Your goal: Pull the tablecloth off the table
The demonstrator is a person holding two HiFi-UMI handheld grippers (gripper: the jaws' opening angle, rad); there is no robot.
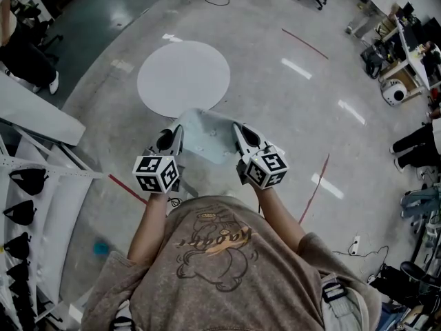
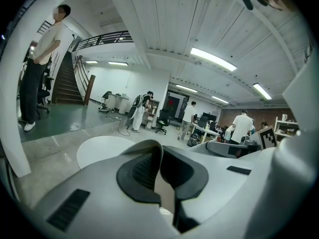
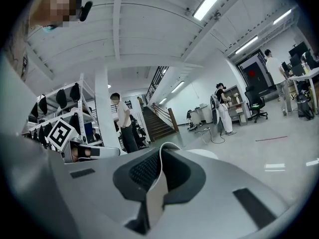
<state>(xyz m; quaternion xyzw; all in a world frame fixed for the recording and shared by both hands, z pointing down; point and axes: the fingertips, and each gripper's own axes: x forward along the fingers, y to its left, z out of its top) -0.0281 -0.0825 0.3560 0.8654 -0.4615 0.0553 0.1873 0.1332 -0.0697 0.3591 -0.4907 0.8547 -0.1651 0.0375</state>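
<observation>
The pale grey tablecloth hangs bunched in the air between my two grippers, just in front of the bare round white table. My left gripper is shut on the cloth's left edge, and a strip of cloth shows pinched between its jaws. My right gripper is shut on the right edge, where a fold of cloth runs up between its jaws. The table top lies beyond the left gripper, with no cloth on it.
White shelving with dark items stands at my left. Red tape lines cross the grey floor. Desks, chairs and people fill the far side of the room, and one person stands near a staircase.
</observation>
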